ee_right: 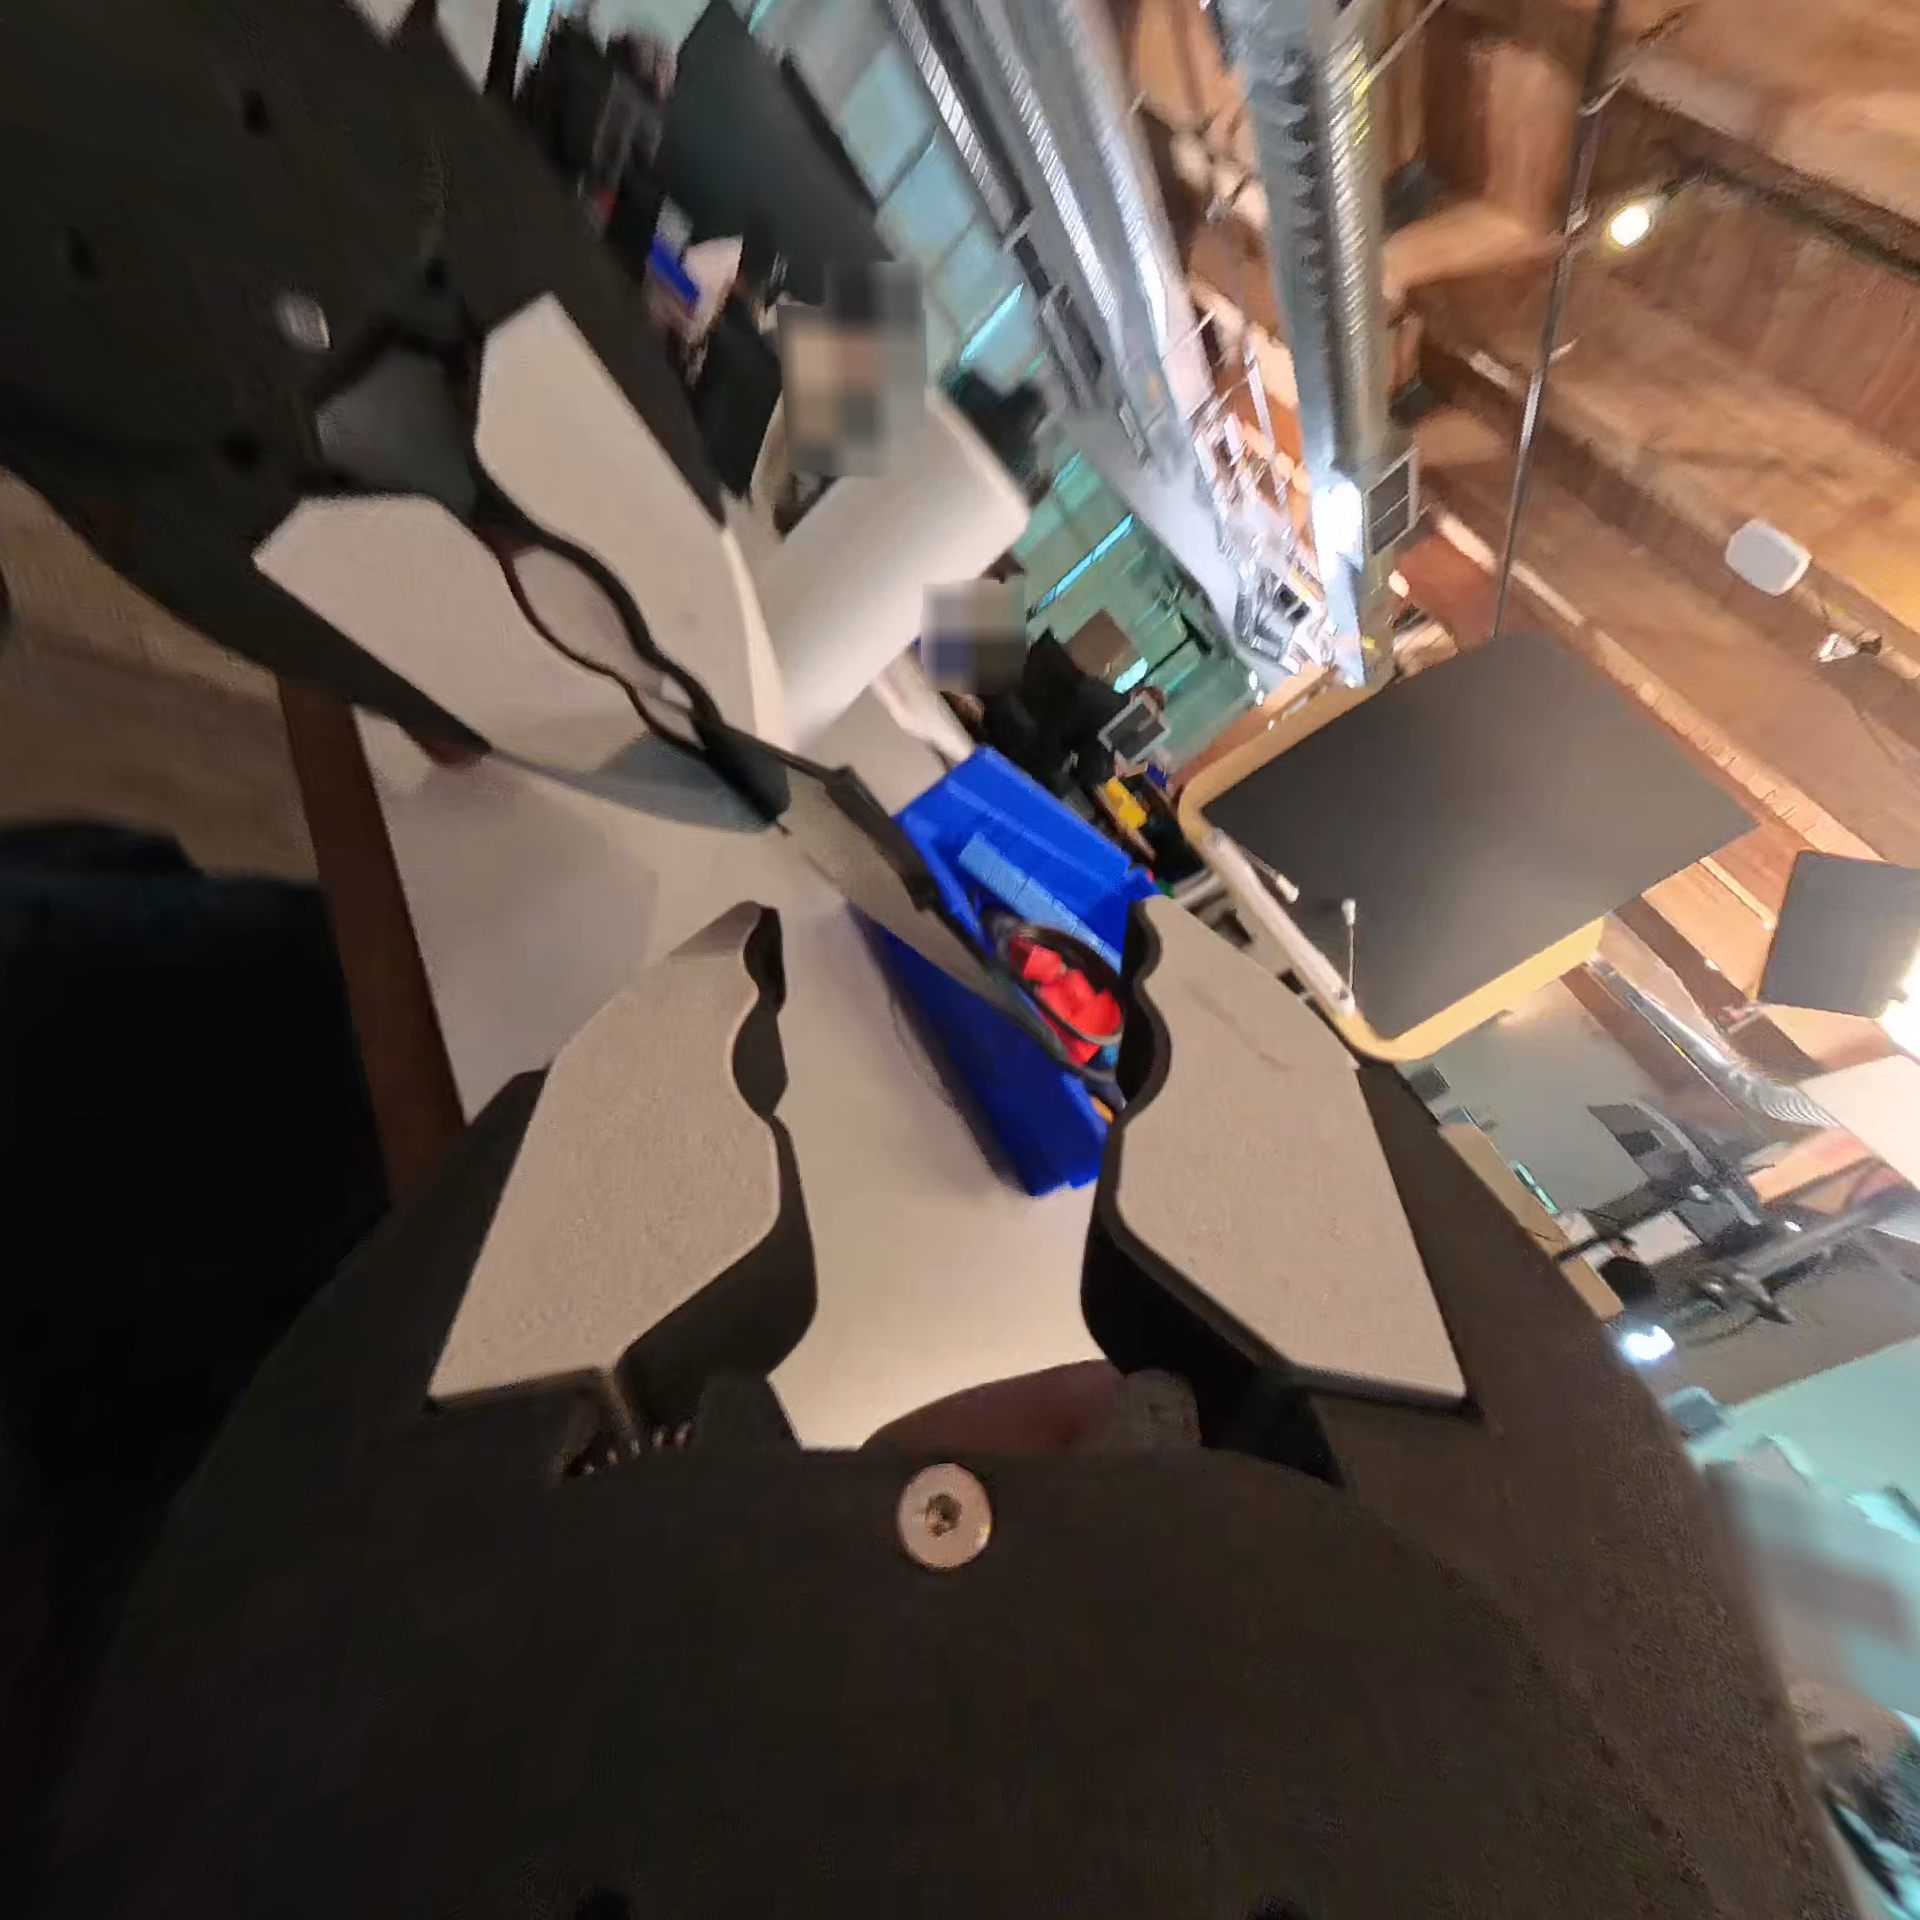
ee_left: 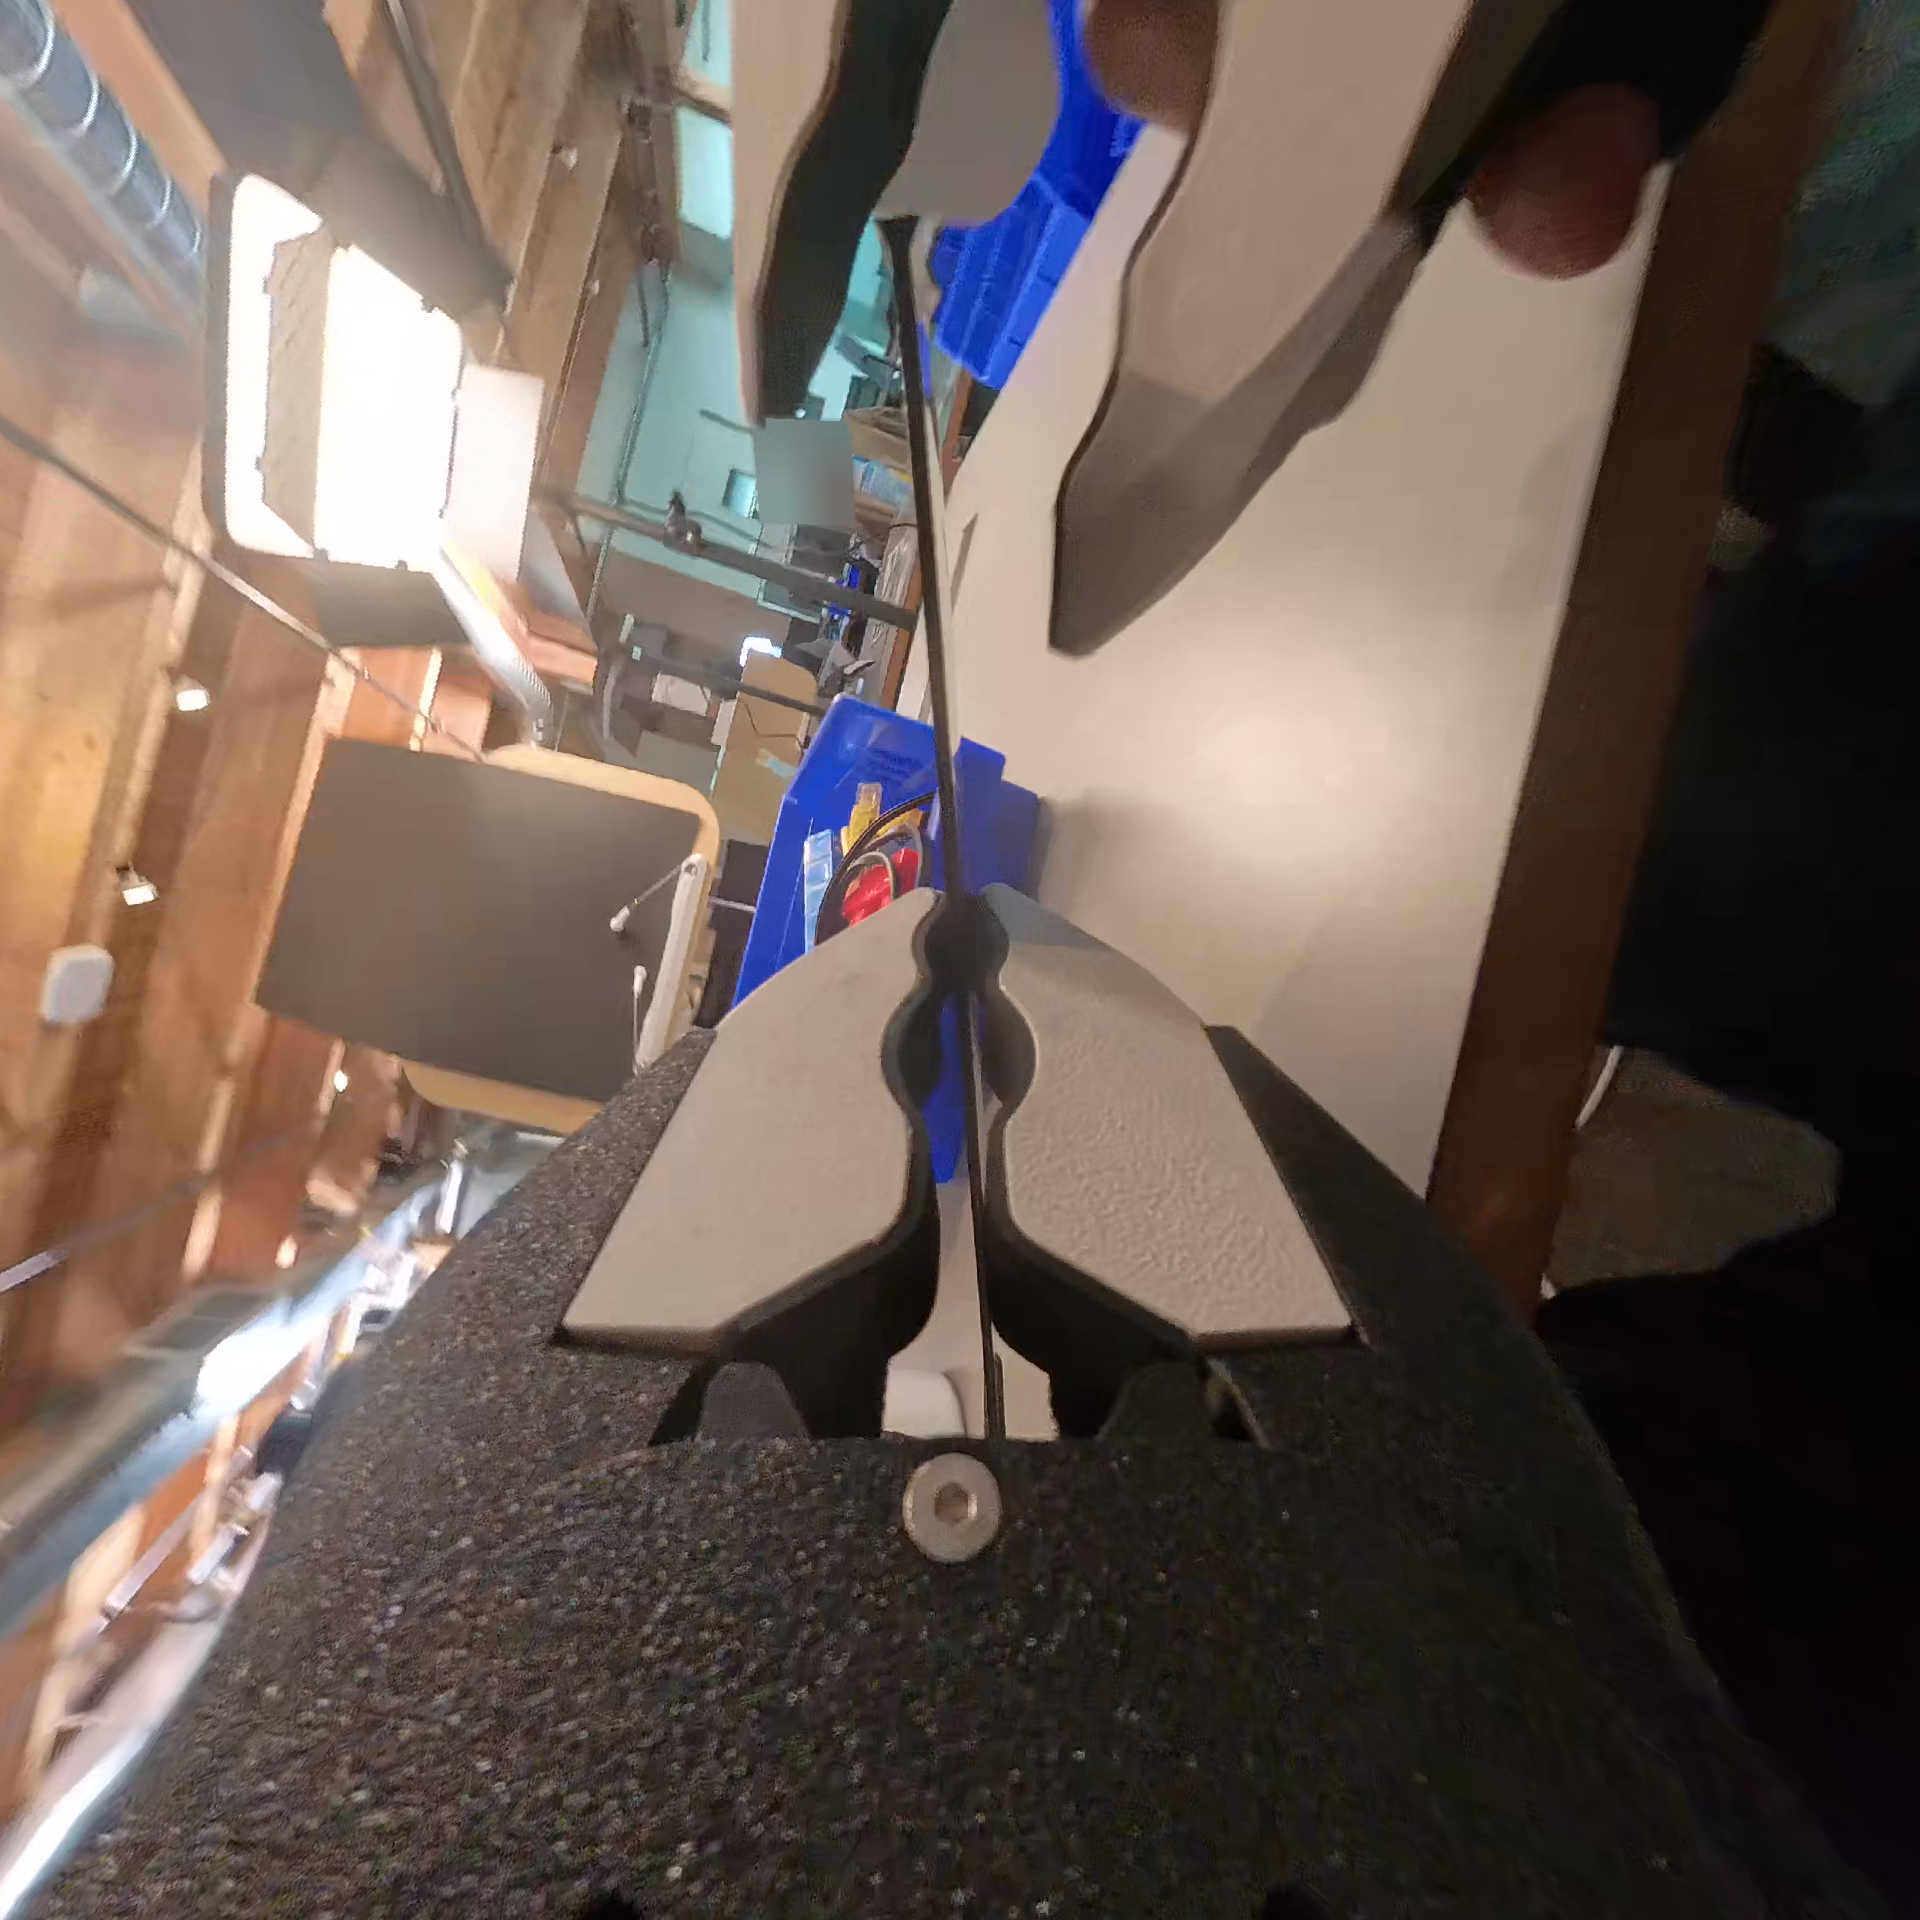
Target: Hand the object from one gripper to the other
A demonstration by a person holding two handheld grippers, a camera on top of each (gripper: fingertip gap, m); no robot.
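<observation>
A thin flat dark object (ee_left: 928,623) shows edge-on as a black line in the left wrist view. My left gripper (ee_left: 961,914) is shut on its near end. Its far end reaches up between the two spread fingers of my right gripper (ee_left: 920,520), which is open and tilted at the top of that view. In the right wrist view my right gripper (ee_right: 951,925) is open, and the object (ee_right: 883,873) pokes in between its fingertips, apart from both. The left gripper (ee_right: 748,790) holds it from the upper left.
Both grippers hang above a white table (ee_left: 1247,779) with a brown wooden edge (ee_left: 1610,727). A blue bin (ee_right: 997,1091) with red and yellow parts stands on the table behind the object. Another blue bin (ee_left: 1039,260) stands farther along. A person's fingertips (ee_left: 1558,187) grip the right gripper's handle. Tip to tip, the grippers are about 6 cm apart.
</observation>
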